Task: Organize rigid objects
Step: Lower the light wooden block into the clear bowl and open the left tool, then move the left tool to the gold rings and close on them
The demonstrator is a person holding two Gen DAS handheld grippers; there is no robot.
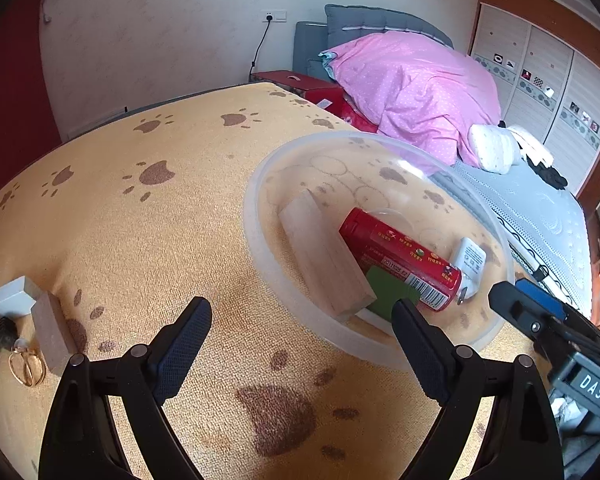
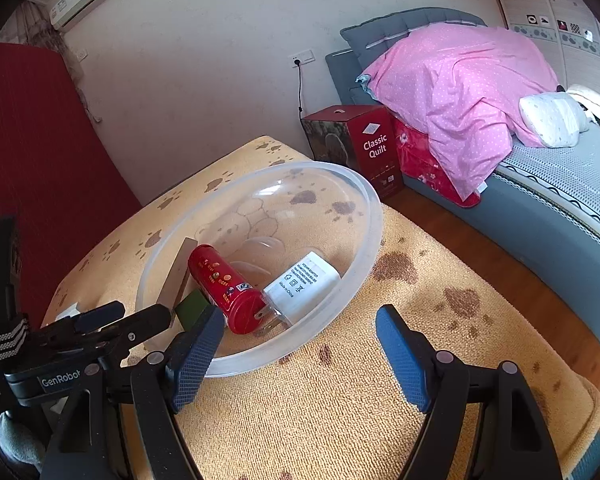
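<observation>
On the paw-print cloth (image 1: 148, 240), far left, lie a small grey block (image 1: 54, 332), a gold ring (image 1: 27, 368) and a white box (image 1: 8, 296), partly cut off. The left gripper (image 1: 301, 340), marked "GenRobot", hangs released and empty. In the clear plastic bowl (image 2: 363, 236) lie a wooden block (image 1: 323, 260), a green piece (image 1: 387, 292), a red can (image 2: 226, 284) dated what looks like "2011025", and a white power adapter (image 2: 300, 284) reading "Made in China". The right gripper (image 2: 300, 356), tagged "DAS", is likewise spread and empty. Beyond stands a red "Classic Quilt" box (image 2: 369, 148).

The left tongs (image 1: 301, 322) were spread wide with nothing between the jaws. The right tongs (image 2: 300, 336) were likewise spread wide and empty, held just beside the left, both pointing forward and slightly downward.
</observation>
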